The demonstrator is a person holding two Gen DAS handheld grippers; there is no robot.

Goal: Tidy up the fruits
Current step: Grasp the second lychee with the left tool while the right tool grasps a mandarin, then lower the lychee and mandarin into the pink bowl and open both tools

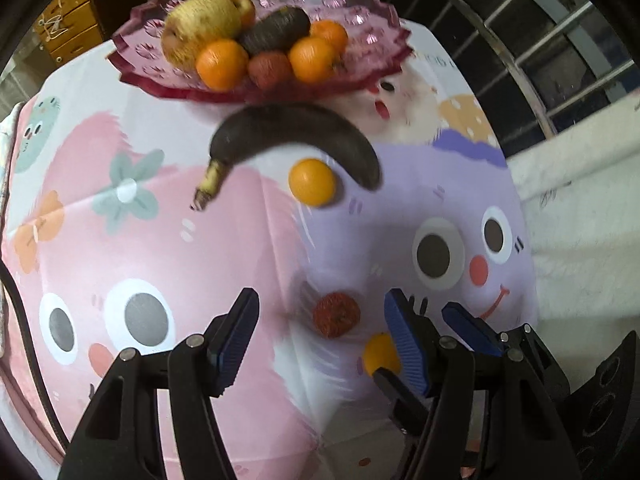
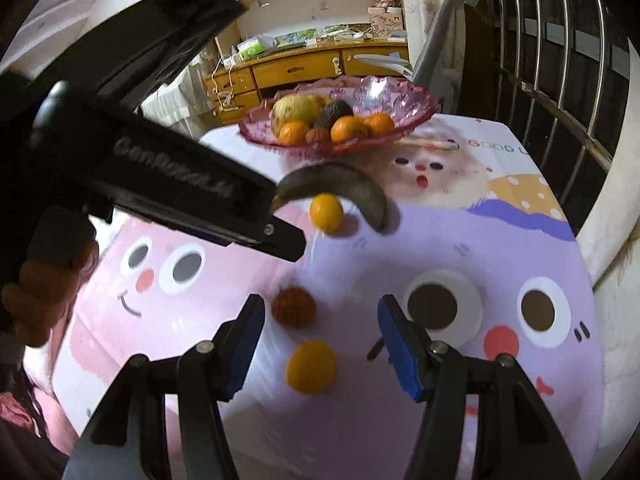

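Note:
A pink glass bowl (image 1: 360,76) (image 2: 412,116) at the far end of the table holds oranges, a yellowish fruit, a dark fruit and a red one. In front of it lie a blackened banana (image 1: 300,128) (image 2: 360,184) and an orange (image 1: 312,182) (image 2: 326,213). Nearer lie a rough red fruit (image 1: 336,314) (image 2: 294,306) and a small yellow fruit (image 1: 380,354) (image 2: 311,366). My left gripper (image 1: 322,296) is open above the cloth, the red fruit between its fingers and untouched. My right gripper (image 2: 320,300) is open with the yellow fruit between its fingers, gaps on both sides.
A cartoon-print cloth (image 1: 160,240) covers the table. Metal railing bars (image 2: 560,80) run along the right side. Wooden drawers and shelves (image 2: 296,68) stand behind the bowl. The left gripper's black body (image 2: 180,184) and a hand (image 2: 40,292) fill the upper left of the right wrist view.

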